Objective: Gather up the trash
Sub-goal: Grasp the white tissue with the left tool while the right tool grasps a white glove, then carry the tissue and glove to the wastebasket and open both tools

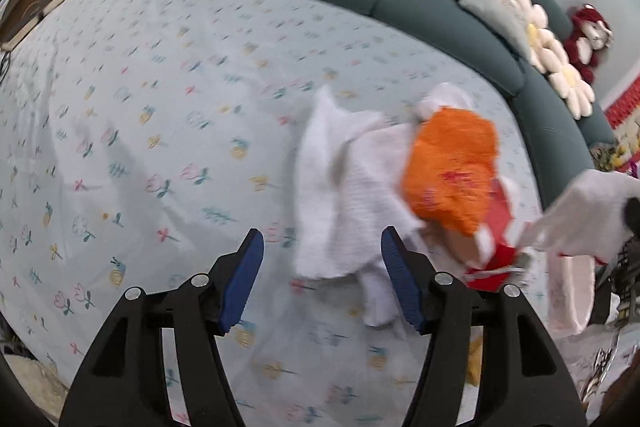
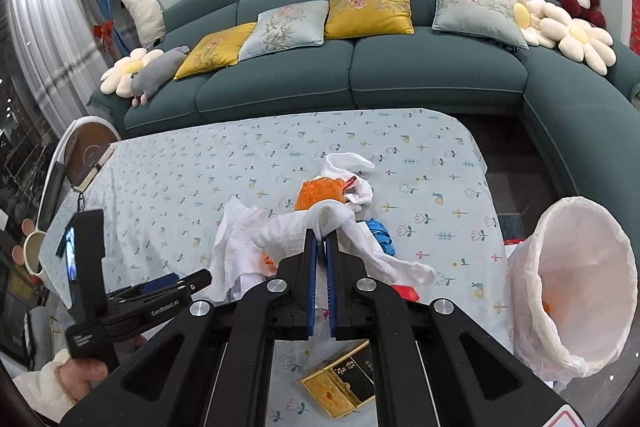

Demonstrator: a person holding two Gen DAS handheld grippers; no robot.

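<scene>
A white tissue is pinched at its top fold by the right tool, jaws nearly shut on it, so it drapes off the table, probably bound for the lined bin at the near right. The left tool gapes wide and empty, the rest of the tissue heap and orange wrapper just beyond it.

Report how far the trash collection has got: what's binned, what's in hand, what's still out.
Done: something orange already lies inside the lined bin.
In hand: the right gripper is shut on a white tissue, lifted off the table. The left gripper is open and holds nothing.
Left: orange wrapper, blue wrapper, more white tissues, a red scrap and the gold-and-black box.
</scene>
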